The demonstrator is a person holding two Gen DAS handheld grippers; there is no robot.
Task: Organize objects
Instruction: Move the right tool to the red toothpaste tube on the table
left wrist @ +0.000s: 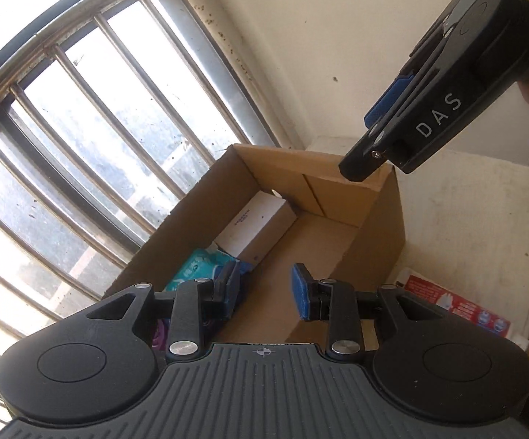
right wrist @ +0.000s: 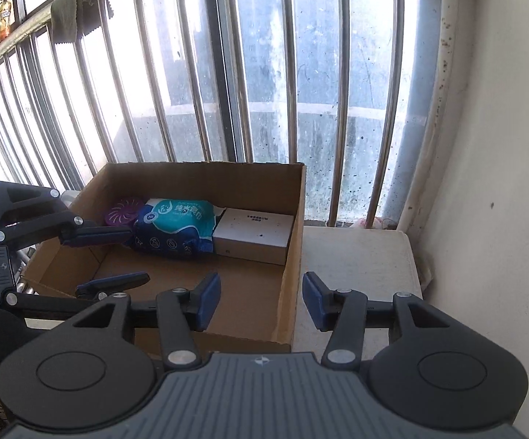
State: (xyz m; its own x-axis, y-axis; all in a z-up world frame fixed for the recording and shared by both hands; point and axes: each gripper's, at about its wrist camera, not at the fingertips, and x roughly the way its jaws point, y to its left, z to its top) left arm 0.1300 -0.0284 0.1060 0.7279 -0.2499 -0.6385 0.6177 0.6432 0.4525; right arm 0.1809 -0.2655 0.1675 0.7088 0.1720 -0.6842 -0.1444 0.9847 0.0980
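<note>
While both tools hang above the cardboard box (right wrist: 198,219), neither holds anything. The left tool (left wrist: 268,292) has its blue pads apart, with only the bare box floor showing between them; released. The right tool (right wrist: 260,301) also stands with pads apart, one pad over the box's near right corner, the other over the white surface (right wrist: 355,256) just beside the box wall; released, nothing between the pads.

The box sits on the white surface, its far wall against the barred window (right wrist: 264,73) and its right wall short of the surface's right edge, which meets the cream wall (right wrist: 502,183). The top is open.

Contents, all lined up along the far wall of the box:
- purple round disc (right wrist: 121,212), at the left end, partly hidden behind the wipes;
- teal and blue wipes pack (right wrist: 180,223), in the middle, touching the disc and the carton;
- white carton (right wrist: 253,234), at the right end, close to the box's far right corner.

The near half of the box floor is bare cardboard.

Outside the box, in the left wrist view, a red and white packet (left wrist: 458,300) lies on the surface beside the box's outer wall, partly hidden by the tool's body. A green cloth (right wrist: 67,14) hangs over the window's top rail at far left.
</note>
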